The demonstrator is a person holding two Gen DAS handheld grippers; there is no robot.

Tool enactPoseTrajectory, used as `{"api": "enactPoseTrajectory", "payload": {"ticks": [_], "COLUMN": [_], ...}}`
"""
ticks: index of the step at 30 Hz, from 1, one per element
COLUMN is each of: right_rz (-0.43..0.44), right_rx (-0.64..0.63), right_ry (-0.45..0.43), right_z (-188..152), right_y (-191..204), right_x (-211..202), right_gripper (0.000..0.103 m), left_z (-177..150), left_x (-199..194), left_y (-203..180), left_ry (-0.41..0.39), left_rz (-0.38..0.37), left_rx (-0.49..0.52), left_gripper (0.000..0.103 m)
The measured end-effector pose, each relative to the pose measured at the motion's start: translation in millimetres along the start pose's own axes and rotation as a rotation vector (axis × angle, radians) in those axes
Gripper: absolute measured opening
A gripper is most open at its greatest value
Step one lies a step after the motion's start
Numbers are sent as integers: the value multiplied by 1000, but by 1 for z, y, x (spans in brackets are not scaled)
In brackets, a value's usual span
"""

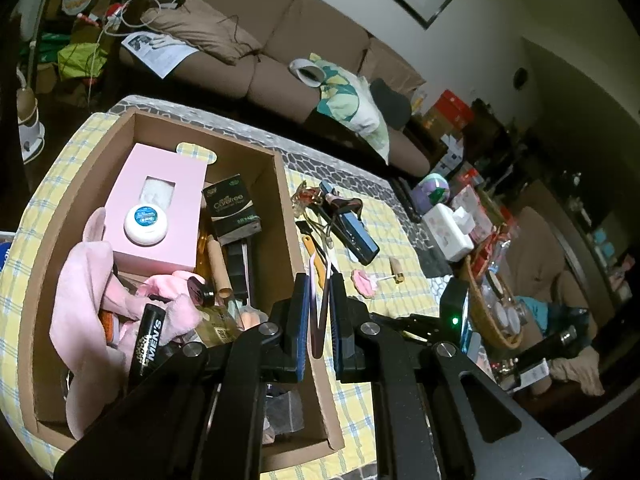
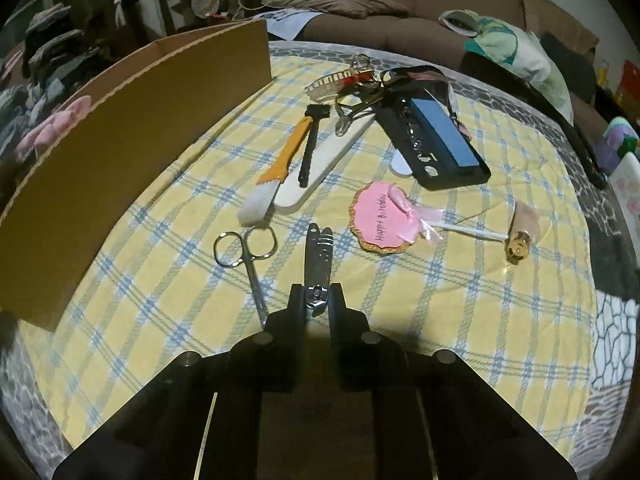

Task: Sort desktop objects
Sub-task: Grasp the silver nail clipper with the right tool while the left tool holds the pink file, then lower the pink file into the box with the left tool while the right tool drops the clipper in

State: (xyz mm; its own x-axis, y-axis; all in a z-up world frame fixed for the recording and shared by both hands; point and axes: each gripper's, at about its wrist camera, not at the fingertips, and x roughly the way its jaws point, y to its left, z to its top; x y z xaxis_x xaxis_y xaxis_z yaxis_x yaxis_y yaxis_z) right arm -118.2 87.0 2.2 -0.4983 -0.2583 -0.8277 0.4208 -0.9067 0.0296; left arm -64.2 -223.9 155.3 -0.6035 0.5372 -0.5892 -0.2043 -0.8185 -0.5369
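My left gripper (image 1: 319,300) is shut on slim tweezers (image 1: 319,308) and holds them above the right wall of the cardboard box (image 1: 290,216). The box holds a pink tissue box (image 1: 156,204), a white round tin (image 1: 145,224), a pink cloth (image 1: 88,288) and a black MEN'S tube (image 1: 147,344). My right gripper (image 2: 317,300) is shut on a silver nail clipper (image 2: 318,264) low over the yellow checked cloth (image 2: 440,300). Small scissors (image 2: 248,256) lie just to its left. The box wall (image 2: 132,136) stands at the left.
On the cloth lie an orange-handled brush (image 2: 276,164), a black brush (image 2: 310,140), a nail file (image 2: 320,168), a black case with a blue block (image 2: 436,136), a pink birthday topper (image 2: 380,220), a gold-capped vial (image 2: 520,240) and a hair clip (image 2: 340,80). A sofa (image 1: 280,48) is behind.
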Motion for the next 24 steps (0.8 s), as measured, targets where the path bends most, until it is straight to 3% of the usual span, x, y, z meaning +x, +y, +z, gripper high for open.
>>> {"api": "enactPoseTrajectory", "payload": {"ticks": [15,24], "right_rz": [1,53], "right_rx": [56,96], "right_ry": [-19,-139], "right_z": [7,36], "right_y": [0,20], "right_x": [2,-52], "right_gripper": [11,11], "left_z": [-1,-3], "left_x": [8,8], "left_y": [-5,5], "left_ry": [19,47], "left_rz": [5,28], "left_rx": [11,-1], "left_gripper": [9,9]}}
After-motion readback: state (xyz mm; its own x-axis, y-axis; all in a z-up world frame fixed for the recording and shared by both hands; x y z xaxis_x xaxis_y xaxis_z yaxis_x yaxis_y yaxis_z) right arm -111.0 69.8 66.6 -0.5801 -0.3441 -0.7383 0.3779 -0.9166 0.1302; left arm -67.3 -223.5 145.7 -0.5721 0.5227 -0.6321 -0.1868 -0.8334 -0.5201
